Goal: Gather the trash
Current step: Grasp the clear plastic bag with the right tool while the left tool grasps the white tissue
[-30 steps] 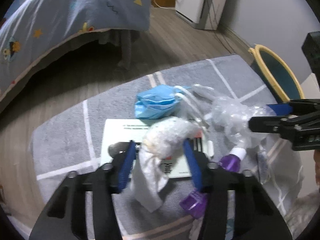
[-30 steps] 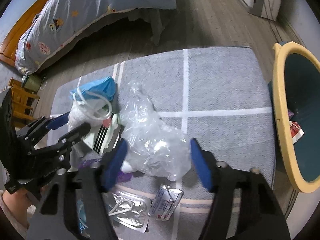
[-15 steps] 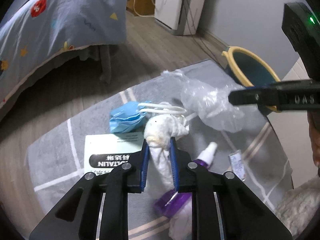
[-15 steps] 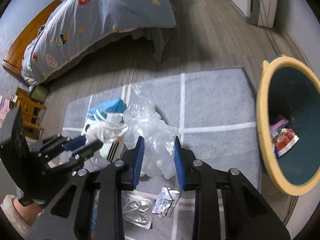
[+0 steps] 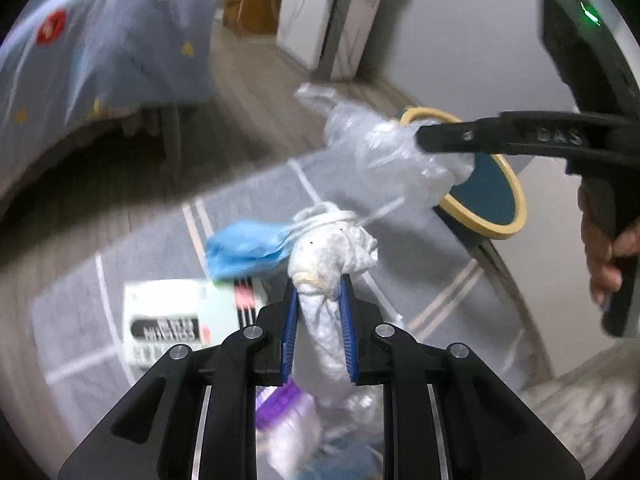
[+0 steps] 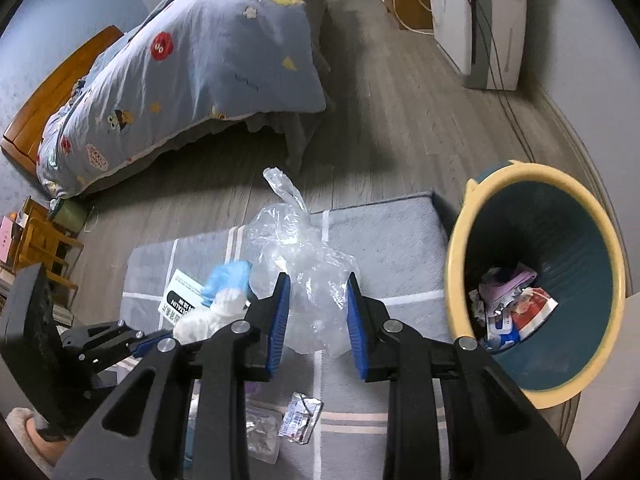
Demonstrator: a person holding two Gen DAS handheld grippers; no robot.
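With some wrappers already in the bin (image 6: 536,300), the left tongs (image 5: 318,332) pinch a crumpled tissue (image 5: 332,264) and the right tongs (image 6: 316,320) a clear plastic bag (image 6: 304,264), both lifted above the rug (image 6: 384,248), where a sachet (image 6: 301,422) and box (image 5: 168,320) remain.

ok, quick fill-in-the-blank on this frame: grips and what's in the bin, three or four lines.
1. The left gripper is shut on a wad of white ____.
2. The right gripper is shut on a clear ____ bag.
3. The teal bin has a ____ rim.
4. The blue face mask hangs from the wad by its ____.

Missing: tissue; plastic; yellow; straps
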